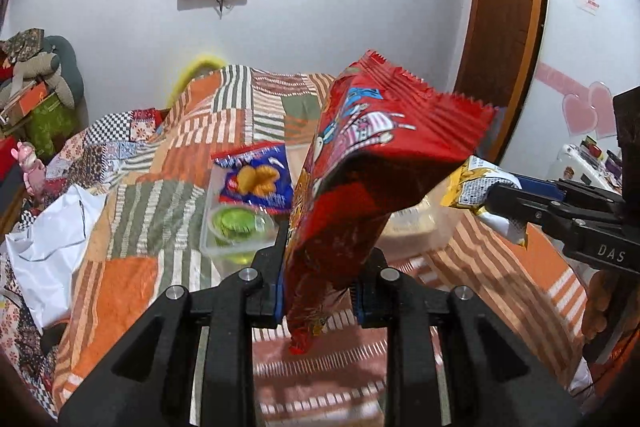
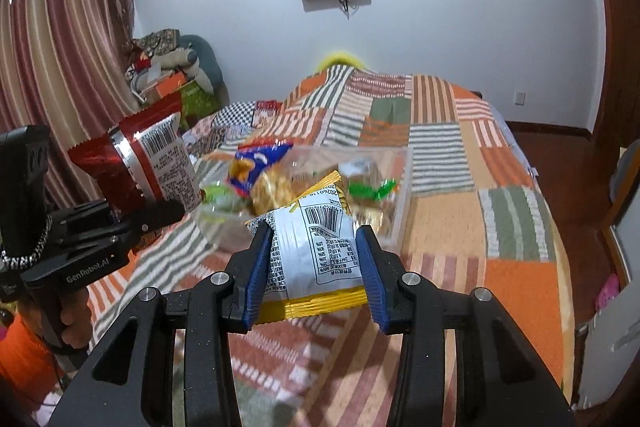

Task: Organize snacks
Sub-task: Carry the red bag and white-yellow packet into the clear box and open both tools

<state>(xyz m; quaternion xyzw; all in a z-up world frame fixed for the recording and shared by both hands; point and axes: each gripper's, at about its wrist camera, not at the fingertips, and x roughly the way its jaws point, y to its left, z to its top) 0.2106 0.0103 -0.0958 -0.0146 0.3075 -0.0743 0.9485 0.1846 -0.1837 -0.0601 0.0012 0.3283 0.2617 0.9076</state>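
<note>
My left gripper [image 1: 320, 259] is shut on a red snack bag [image 1: 360, 163] and holds it up above the patchwork bed; it also shows in the right wrist view [image 2: 152, 163]. My right gripper [image 2: 316, 251] is shut on a yellow and white snack packet [image 2: 316, 247], seen at the right of the left wrist view [image 1: 480, 187]. Beyond both, a clear plastic box [image 2: 400, 203] on the bed holds a blue snack bag [image 1: 256, 181], green-wrapped sweets [image 1: 234, 221] and other packets.
The bed has a striped patchwork cover [image 2: 460, 155]. A white plastic bag [image 1: 52, 239] lies on its left side. Stuffed toys and boxes [image 1: 32, 83] pile by the wall at the left. A wooden door [image 1: 504, 27] stands at the right.
</note>
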